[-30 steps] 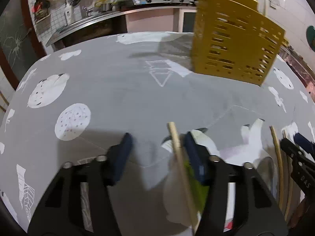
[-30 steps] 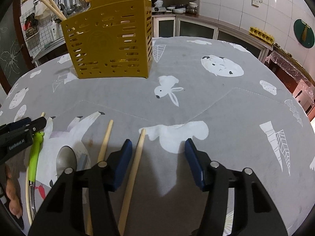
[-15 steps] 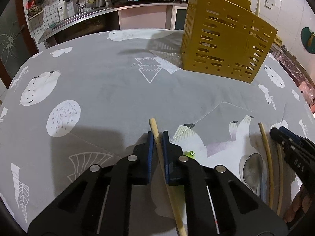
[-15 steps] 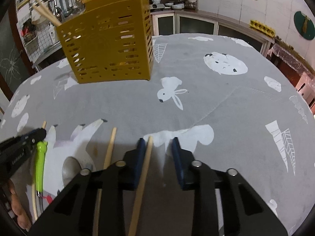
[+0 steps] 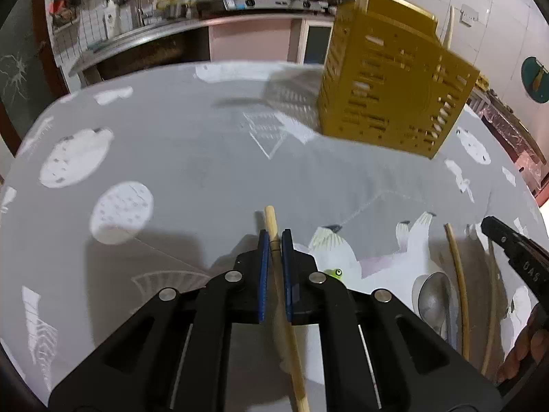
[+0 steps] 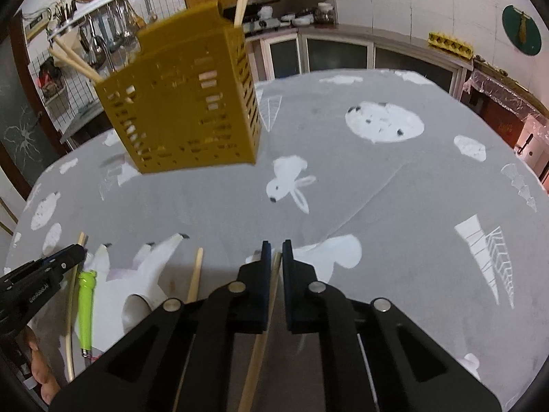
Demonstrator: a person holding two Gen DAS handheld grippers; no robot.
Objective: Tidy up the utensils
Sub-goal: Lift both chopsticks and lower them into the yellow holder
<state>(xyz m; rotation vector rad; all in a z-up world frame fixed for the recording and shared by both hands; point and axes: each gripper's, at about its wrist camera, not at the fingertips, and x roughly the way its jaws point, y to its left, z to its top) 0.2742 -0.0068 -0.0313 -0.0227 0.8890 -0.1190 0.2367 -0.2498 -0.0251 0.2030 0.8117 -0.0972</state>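
My left gripper (image 5: pixel 273 237) is shut on a wooden chopstick (image 5: pixel 270 221) whose tip sticks out past the blue pads. In the right wrist view my right gripper (image 6: pixel 276 250) is shut on another wooden chopstick (image 6: pixel 272 281). A yellow slotted utensil holder (image 5: pixel 391 99) (image 6: pixel 185 110) stands at the far side of the table with chopsticks poking out of it. On the cloth between the grippers lie a loose chopstick (image 6: pixel 195 276), a metal spoon (image 5: pixel 434 297) and a green-handled utensil (image 6: pixel 85 305).
A grey tablecloth (image 6: pixel 394 206) with white animal prints covers the round table. Two more thin sticks (image 5: pixel 458 274) lie beside the spoon. A person's fingers (image 5: pixel 525 346) hold the right gripper. Kitchen counter, stove and hanging tools are behind.
Both grippers closed from wide open, each clamping a chopstick. Both holds have lifted slightly, and the views tilted a little toward the yellow holder.
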